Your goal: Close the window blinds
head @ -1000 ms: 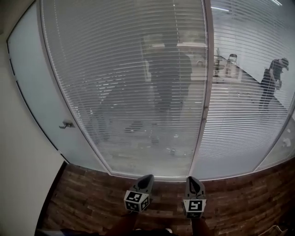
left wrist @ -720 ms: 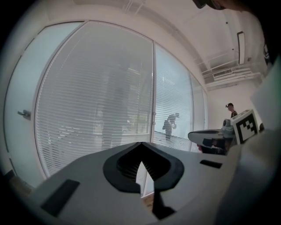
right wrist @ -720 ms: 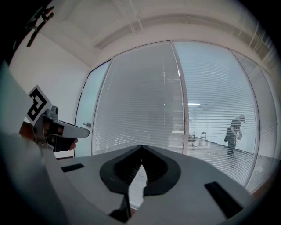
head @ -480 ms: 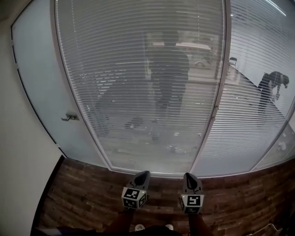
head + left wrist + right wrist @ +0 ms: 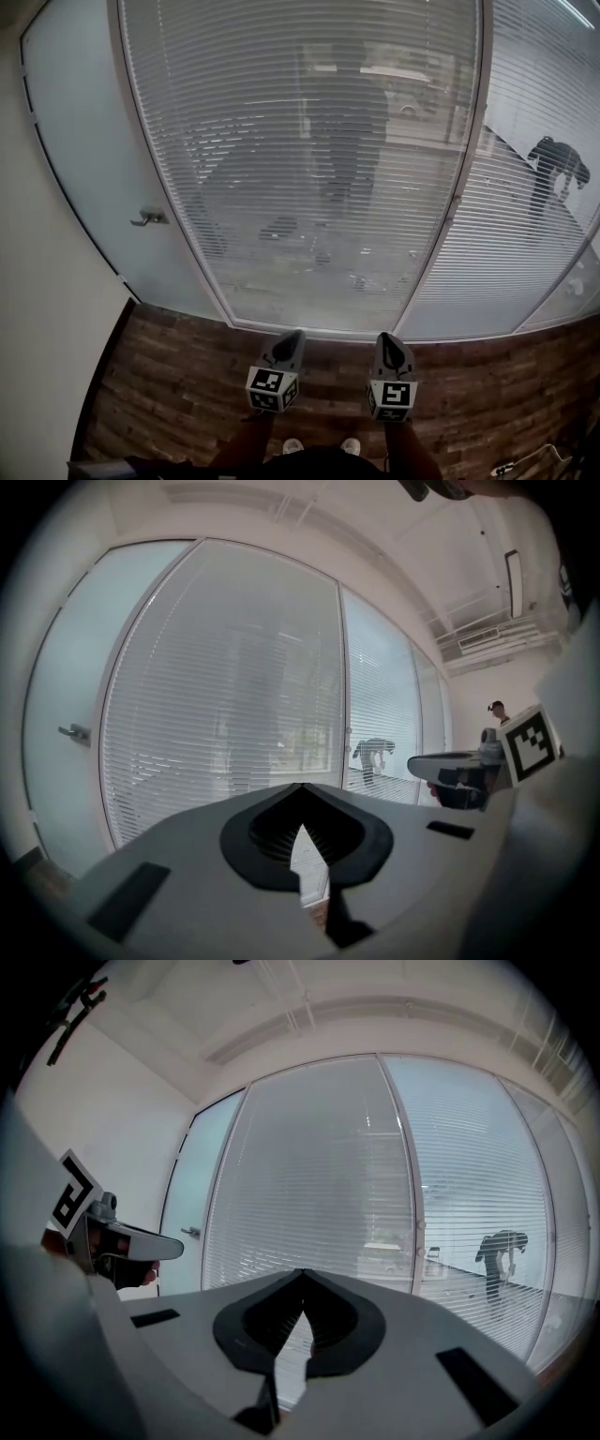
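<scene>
Shifted left along the blinds (image 5: 281,141), the left gripper (image 5: 292,336) and right gripper (image 5: 389,338) (both short of the glass) have fingers pressed together, empty.

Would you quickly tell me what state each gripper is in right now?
Left gripper: closed, holding nothing.
Right gripper: closed, holding nothing.

Left gripper (image 5: 294,335) and right gripper (image 5: 387,337) are grey, black-lined.
</scene>
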A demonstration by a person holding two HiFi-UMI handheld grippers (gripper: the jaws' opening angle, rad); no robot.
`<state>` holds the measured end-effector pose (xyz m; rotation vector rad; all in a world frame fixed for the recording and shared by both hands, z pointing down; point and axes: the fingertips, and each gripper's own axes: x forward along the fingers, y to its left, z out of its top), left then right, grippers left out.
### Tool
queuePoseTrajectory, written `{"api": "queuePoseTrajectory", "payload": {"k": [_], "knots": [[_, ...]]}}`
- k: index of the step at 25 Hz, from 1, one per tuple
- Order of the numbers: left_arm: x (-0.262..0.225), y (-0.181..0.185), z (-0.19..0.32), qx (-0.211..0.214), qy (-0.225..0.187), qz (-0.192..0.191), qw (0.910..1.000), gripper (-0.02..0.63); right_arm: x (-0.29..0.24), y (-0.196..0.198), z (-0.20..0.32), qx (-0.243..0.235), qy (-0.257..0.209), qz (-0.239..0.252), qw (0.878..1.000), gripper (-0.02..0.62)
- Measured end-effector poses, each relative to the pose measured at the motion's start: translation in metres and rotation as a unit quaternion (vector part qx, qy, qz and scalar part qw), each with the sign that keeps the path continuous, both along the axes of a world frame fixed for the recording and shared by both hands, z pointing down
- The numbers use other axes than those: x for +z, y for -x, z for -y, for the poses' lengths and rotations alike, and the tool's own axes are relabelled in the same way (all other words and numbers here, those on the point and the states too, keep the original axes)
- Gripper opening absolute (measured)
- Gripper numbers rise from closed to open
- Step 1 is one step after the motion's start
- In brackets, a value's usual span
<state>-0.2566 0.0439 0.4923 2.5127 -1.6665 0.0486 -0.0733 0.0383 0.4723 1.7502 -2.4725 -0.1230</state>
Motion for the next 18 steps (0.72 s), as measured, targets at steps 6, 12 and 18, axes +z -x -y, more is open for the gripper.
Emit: {"api": "queuePoseTrajectory", "payload": {"k": [6, 12, 18], "knots": [[0.009, 0.004, -0.004, -0.009, 0.013, 0.010, 0.9998, 0.000, 0.002, 0.004, 0.000, -0.008, 0.001, -0.002, 1.000, 0.002], [0.013, -0.002, -0.008, -0.008, 0.020, 0.011, 0.9997, 0.000, 0.010, -0.003, -0.004, -0.004, 0.016, -0.009, 1.000, 0.002], [-0.004, -0.003, -0.002, -0.008, -0.006, 0.000, 1.0000, 0.000, -0.006, -0.001, 0.001, -0.006, -0.006, -0.005, 1.000, 0.002]]}}
